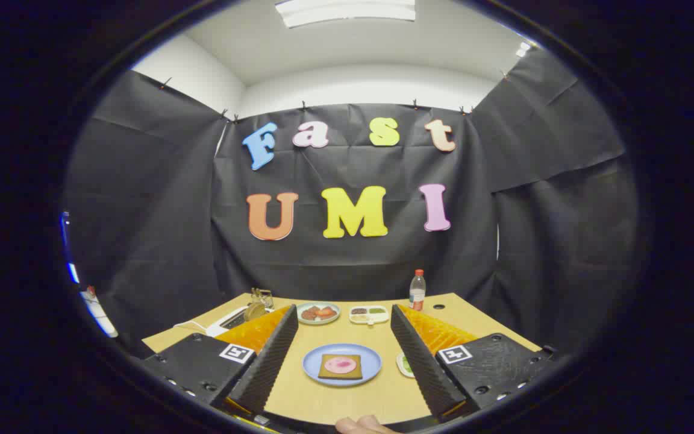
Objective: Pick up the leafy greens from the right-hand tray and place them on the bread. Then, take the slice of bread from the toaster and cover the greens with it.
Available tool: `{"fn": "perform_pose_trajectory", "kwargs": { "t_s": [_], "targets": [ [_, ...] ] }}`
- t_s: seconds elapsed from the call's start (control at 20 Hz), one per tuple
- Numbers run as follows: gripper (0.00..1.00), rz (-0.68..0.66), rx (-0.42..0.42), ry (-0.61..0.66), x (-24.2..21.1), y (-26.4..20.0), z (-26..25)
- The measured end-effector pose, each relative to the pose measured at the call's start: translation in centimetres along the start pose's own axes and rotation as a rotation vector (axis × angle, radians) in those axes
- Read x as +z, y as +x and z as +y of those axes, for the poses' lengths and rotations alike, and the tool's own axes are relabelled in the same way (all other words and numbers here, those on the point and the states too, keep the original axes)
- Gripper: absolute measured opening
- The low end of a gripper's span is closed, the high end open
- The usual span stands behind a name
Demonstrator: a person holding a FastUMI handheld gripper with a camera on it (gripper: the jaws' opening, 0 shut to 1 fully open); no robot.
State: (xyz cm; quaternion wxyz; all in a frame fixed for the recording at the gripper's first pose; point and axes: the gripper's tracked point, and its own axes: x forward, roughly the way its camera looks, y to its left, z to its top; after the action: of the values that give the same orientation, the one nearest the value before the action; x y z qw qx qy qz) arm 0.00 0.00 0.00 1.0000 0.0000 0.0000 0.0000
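The leafy greens (pixel 406 364) lie on a small tray (pixel 402 369) on the wooden table (pixel 347 401), just beside the inner edge of the right finger, which hides most of the tray. To their left, between the two fingers, sits a blue plate (pixel 341 363) holding a slice of bread (pixel 340 366) topped with a round pink slice, perhaps ham. The gripper (pixel 343 341) is held level above the near edge of the table, looking across it; its fingers are spread wide with nothing between them but the plate below, and they grip nothing. A fingertip of the person's hand (pixel 364 425) shows at the near edge, under the gripper. Beyond the left finger stands a white toaster (pixel 229 319) with a browned slice of toast (pixel 255 310) rising from its slot. Farther back, beyond the plate, a pale bowl-like dish (pixel 318 313) carries reddish and brown pieces of food, and next to it a small divided dish (pixel 369 314) holds dark, yellowish and green contents. Beside that, near the far edge of the table, stands a clear bottle (pixel 417 290) with a red cap; its label is too small to read. Each side of the gripper's body bears a square black-and-white marker.
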Motion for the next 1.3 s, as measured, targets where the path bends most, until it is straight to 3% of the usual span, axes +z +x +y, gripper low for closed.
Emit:
{"fn": "perform_pose_trajectory", "kwargs": {
  "t_s": [0.3, 0.45, 0.75, 1.3],
  "targets": [
    [0.95, -0.027, -0.105, -0.046, 0.6, -0.4, -1.9],
    [0.95, -0.055, -0.104, -0.111, 0.7, -0.6, -0.9],
    [0.95, -0.077, -0.086, -0.095, 1.0, -0.5, -0.7],
    [0.95, 0.089, -0.191, -0.044, -4.1, 5.1, -7.4]
  ]
}}
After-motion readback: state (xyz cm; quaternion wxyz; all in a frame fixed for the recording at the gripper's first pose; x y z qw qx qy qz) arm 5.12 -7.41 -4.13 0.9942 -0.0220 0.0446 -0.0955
